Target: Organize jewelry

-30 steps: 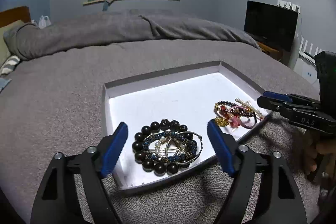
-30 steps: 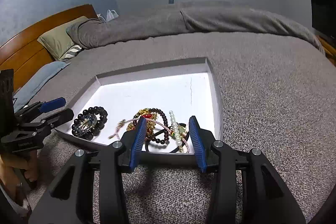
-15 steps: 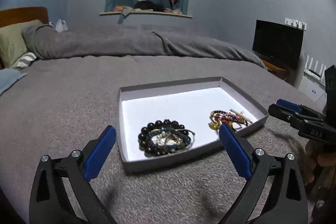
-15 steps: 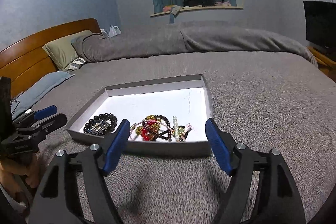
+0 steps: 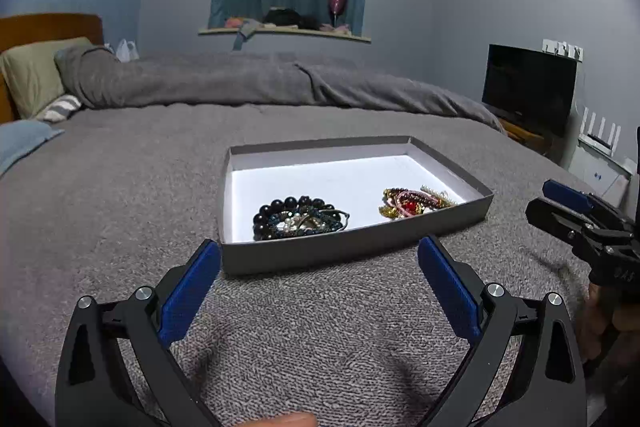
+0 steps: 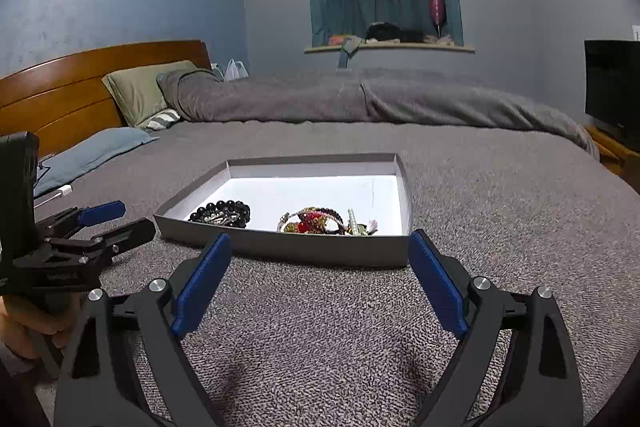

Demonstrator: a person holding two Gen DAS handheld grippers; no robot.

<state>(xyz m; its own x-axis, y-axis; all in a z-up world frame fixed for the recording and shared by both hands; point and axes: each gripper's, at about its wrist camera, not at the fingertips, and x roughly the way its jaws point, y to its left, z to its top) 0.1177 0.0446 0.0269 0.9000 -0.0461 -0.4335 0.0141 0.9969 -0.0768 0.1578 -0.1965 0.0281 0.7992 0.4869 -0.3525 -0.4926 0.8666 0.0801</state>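
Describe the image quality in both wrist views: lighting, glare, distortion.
Left wrist view: dim bluish room light; the tray floor is blown out to glaring white, so the black bead bracelet reads mostly as silhouette; fisheye bends the walls, corners vignetted black. Right wrist view: same overexposed floor behind the colourful jewelry pile, soft shadows under the right gripper on the bedspread, headboard curved.

Grey shallow box (image 5: 360,247) w/ white floor sits flat on bed: black bead bracelets (image 5: 298,219) left, red-gold tangle (image 5: 412,203) right (near front wall), apart.
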